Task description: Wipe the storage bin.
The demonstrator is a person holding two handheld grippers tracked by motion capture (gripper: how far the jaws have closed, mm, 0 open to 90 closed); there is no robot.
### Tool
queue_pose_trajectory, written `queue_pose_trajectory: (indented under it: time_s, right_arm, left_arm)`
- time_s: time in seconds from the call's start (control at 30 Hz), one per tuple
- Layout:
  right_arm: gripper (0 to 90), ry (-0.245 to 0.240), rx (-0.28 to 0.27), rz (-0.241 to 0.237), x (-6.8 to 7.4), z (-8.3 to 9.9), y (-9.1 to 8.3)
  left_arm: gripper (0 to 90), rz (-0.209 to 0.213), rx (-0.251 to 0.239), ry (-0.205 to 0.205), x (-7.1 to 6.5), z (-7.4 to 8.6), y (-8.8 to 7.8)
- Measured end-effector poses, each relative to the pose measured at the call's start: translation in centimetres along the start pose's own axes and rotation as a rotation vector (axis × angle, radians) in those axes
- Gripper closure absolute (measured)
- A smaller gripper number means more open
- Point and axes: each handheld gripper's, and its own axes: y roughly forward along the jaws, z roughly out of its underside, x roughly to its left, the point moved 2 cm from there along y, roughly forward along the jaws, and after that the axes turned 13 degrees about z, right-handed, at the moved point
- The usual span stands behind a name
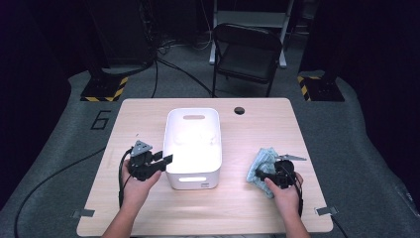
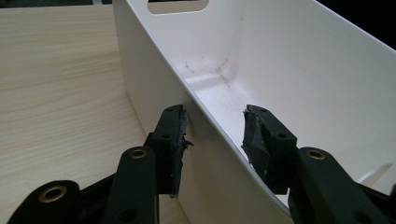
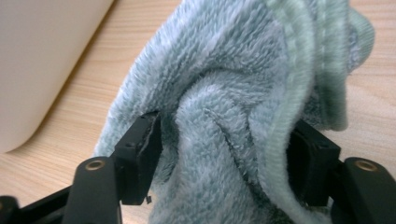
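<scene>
Two hand-held grippers work a pale wooden desk (image 1: 148, 208): the left gripper (image 2: 212, 135) straddles the thin left wall of a white rectangular plastic bin (image 1: 193, 148) at the desk's centre, jaws about half open, the outer pad at the wall, the inner pad clear of it. At four o'clock from the bin, the right gripper (image 3: 224, 154) has its jaws set wide around a crumpled pale-green fleece cloth (image 3: 243, 93); whether they pinch it I cannot tell. Light and limp, the cloth will likely sag and slip, so a thick fold or the stitched hem is best; the stiff, smooth bin suits a rim grip.
</scene>
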Motion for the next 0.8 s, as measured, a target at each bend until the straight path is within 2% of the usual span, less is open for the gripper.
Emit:
queue_pose_trajectory:
  time_s: [0.27,0.43,0.63,0.8]
  right_arm:
    - [27.4,0.009,-0.053,-0.008,0.1,-0.4,-1.2]
    - [24.8,0.011,-0.044,-0.028,0.1,-0.4,-1.4]
    - [24.6,0.023,-0.060,-0.024,0.0,-0.4,-1.8]
    - [24.7,0.026,-0.054,-0.021,-0.1,-0.3,-1.8]
  left_arm:
    - [55.9,-0.008,0.005,-0.002,0.3,-0.3,0.0]
    - [48.5,-0.010,-0.019,-0.007,0.5,-0.6,0.0]
    - [45.1,-0.003,-0.043,-0.012,0.5,-0.9,-0.5]
    - [44.0,0.003,-0.042,-0.008,0.4,-1.1,-0.8]
